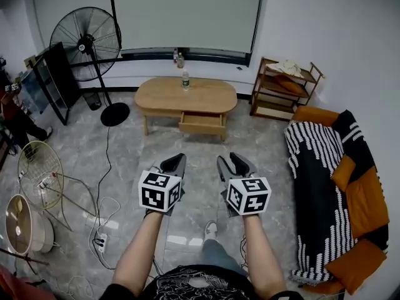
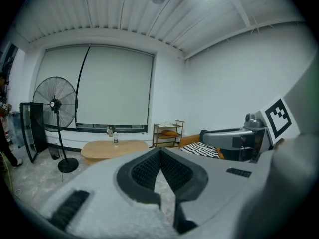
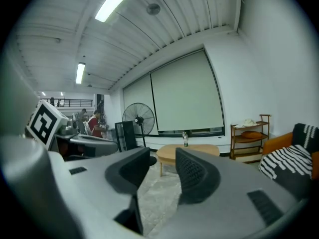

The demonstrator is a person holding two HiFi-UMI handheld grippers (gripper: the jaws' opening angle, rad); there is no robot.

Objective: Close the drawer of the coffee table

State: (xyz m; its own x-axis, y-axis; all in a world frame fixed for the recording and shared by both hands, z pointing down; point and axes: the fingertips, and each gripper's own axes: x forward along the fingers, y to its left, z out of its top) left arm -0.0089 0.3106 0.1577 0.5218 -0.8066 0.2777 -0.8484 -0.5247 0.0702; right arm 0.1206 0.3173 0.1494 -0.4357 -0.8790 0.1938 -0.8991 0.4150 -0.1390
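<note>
Left gripper (image 1: 175, 162) jaws shut tip to tip, empty. Table (image 1: 164, 96) well ahead across the floor, drawer (image 1: 201, 123) on its near side pulled out, maybe halfway, hard to judge. Right gripper (image 1: 234, 161) jaws narrowly apart, nothing between

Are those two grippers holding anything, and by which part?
Nothing is held. The left gripper has its jaws together on nothing; the right gripper has them apart, empty.

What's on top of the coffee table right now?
One bottle stands on the coffee table, near its far edge; nothing else shows on top. The open drawer is too small to see into.
</note>
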